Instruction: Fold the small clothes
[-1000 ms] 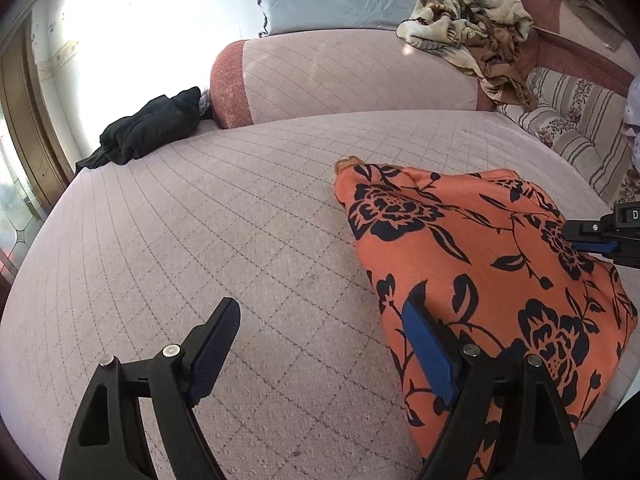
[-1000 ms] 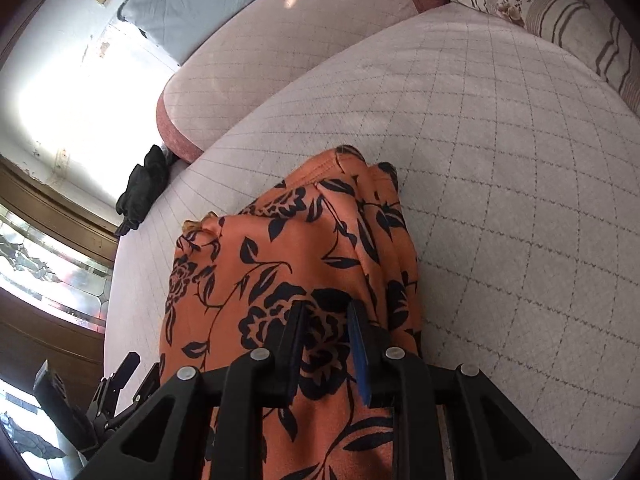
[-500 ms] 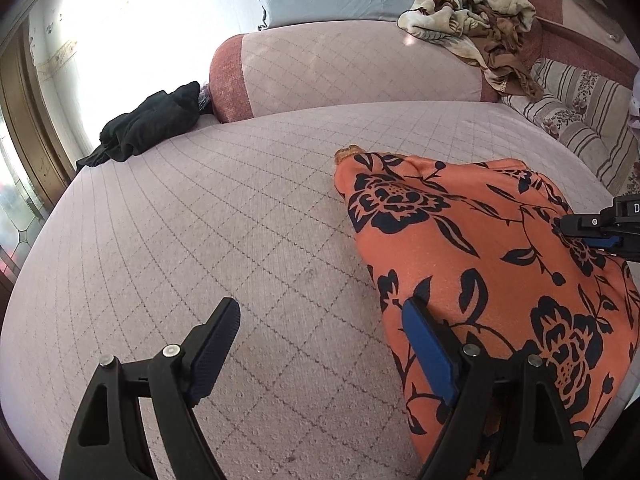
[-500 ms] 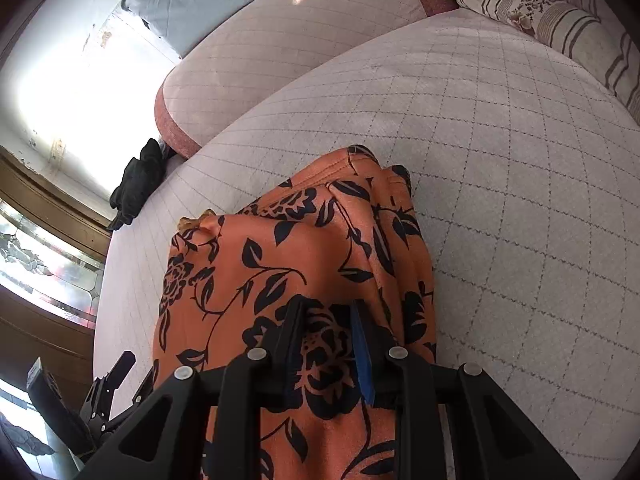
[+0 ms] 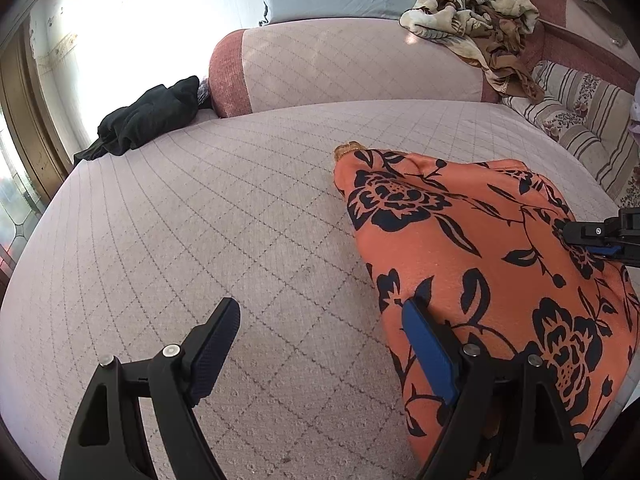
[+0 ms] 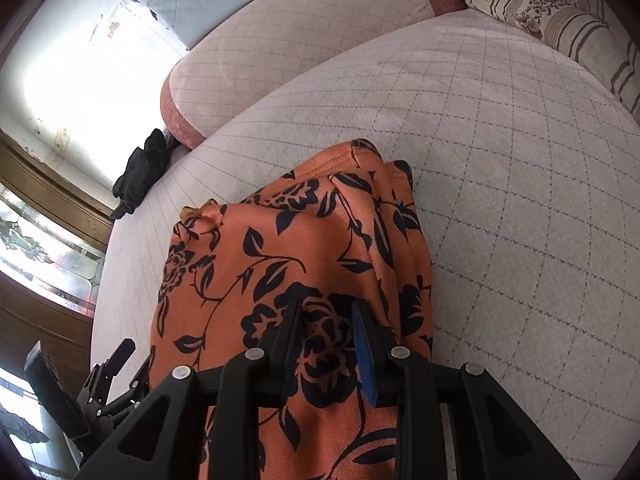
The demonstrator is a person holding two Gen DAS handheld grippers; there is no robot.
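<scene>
Here, nearest first:
Left gripper (image 5: pixel 320 324): one; its two fingers are spread wide, with only the quilted cover between them; the blue-padded finger is seen at the near edge of the garment.
Right gripper (image 6: pixel 326 320): one; its two fingers are held a narrow gap apart over the garment, whose cloth is seen in the gap; whether the pads press on it cannot be told.
Orange floral garment (image 5: pixel 480 248): one; it is laid on the cushion, bunched into lengthwise folds, toward the right as seen from the left wrist.
Pink quilted seat cushion (image 5: pixel 200 220): one; the garment is borne on it.
Black cloth (image 5: pixel 148 120): one bundle, at the far left edge, well apart from the garment.
Pink bolster (image 5: pixel 340 64): one, behind the cushion.
Beige patterned clothes (image 5: pixel 476 16): one heap, on the bolster's far right end.
Striped floral cushion (image 5: pixel 580 120): one, at the far right.
</scene>
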